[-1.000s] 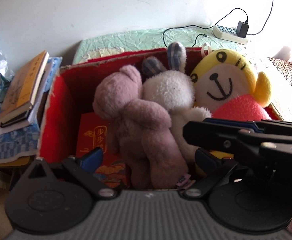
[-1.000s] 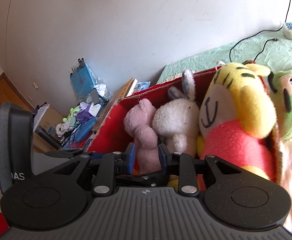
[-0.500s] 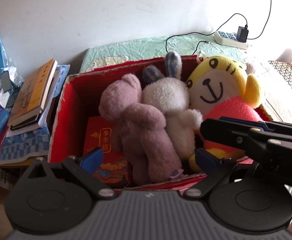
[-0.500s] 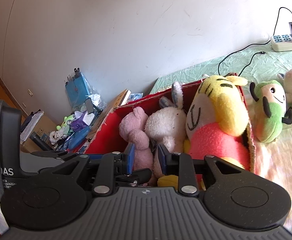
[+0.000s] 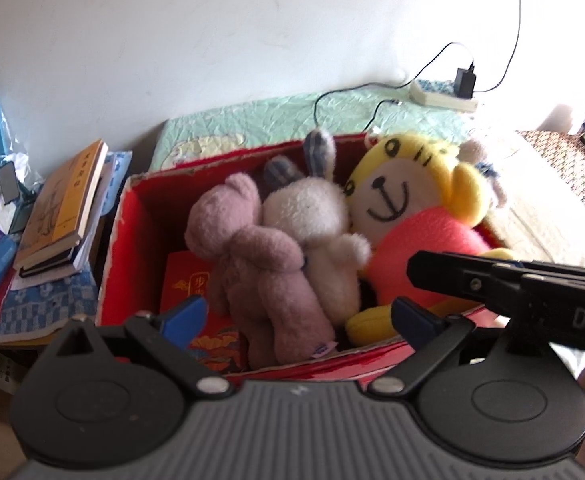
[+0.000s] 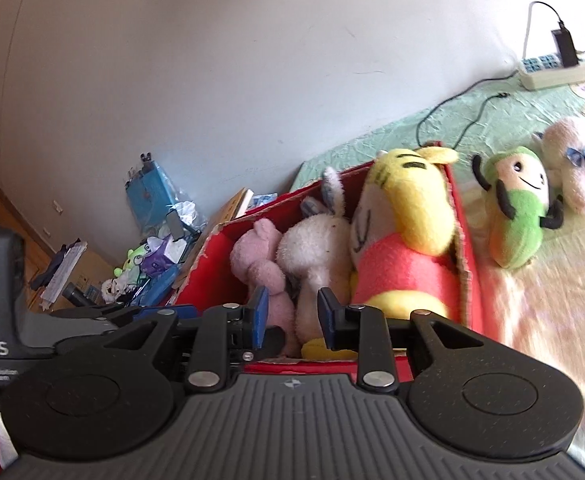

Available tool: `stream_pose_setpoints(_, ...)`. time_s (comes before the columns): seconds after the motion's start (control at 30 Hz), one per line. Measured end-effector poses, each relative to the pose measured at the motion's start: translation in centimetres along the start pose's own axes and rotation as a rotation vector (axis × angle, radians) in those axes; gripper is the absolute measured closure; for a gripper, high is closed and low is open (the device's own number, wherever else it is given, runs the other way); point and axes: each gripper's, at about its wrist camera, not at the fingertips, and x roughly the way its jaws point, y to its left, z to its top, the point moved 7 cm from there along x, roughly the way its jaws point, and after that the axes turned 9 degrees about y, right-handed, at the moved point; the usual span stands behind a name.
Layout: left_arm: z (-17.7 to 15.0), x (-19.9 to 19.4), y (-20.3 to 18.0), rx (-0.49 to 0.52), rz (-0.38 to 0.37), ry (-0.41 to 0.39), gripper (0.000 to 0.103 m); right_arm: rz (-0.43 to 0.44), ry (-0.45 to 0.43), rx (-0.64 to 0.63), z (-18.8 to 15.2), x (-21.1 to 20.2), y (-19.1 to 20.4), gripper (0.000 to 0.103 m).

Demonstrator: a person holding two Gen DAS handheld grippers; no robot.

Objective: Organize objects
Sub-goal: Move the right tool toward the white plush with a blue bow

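Note:
A red cardboard box (image 5: 120, 248) (image 6: 468, 280) holds a pink plush bear (image 5: 252, 264) (image 6: 256, 260), a white plush rabbit (image 5: 312, 224) (image 6: 312, 248) and a yellow tiger plush (image 5: 408, 208) (image 6: 408, 216). My left gripper (image 5: 296, 318) is open and empty, above the box's near edge. My right gripper (image 6: 292, 312) is open a little and empty, near the box's front; it also shows in the left wrist view (image 5: 512, 284). A green plush (image 6: 516, 208) and a pale pink plush (image 6: 572, 168) lie on the bed right of the box.
Books (image 5: 60, 208) and clutter (image 6: 152, 256) are stacked left of the box. A power strip (image 5: 444, 94) (image 6: 552, 72) with cables lies on the green bedspread (image 5: 252, 120) by the wall. A red packet (image 5: 188, 288) lies in the box's left part.
Both grippers have pulled back and up from the box. The right gripper's jaws have opened somewhat wider. The plush toys in the box have not moved.

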Motion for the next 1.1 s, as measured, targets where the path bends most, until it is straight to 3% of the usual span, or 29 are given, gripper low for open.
stream_pose_setpoints(0.27,1.7,-2.0,-3.0,0.047,-0.104,-0.08,0.008,-0.009,-0.11,0.055,0.4,-4.3,-2.7,0.074)
stream_pose_setpoints(0.47,3.0,-2.8,-7.5,0.127,-0.164,-0.129,0.011,-0.11,-0.128,0.191,0.6,-6.4,-8.7,0.073)
stream_pose_setpoints(0.7,3.9,-2.2,-14.4,0.213,-0.245,-0.13,0.018,-0.152,-0.122,0.28,1.7,-8.5,-15.4,0.073)
stream_pose_setpoints(0.9,4.8,1.2,-20.5,0.222,-0.305,-0.071,0.017,-0.158,-0.069,0.287,3.4,-8.8,-21.0,0.073)
stream_pose_setpoints(1.1,4.7,7.7,-24.8,0.175,-0.319,0.067,0.014,-0.12,0.002,0.255,5.5,-7.2,-25.8,0.072)
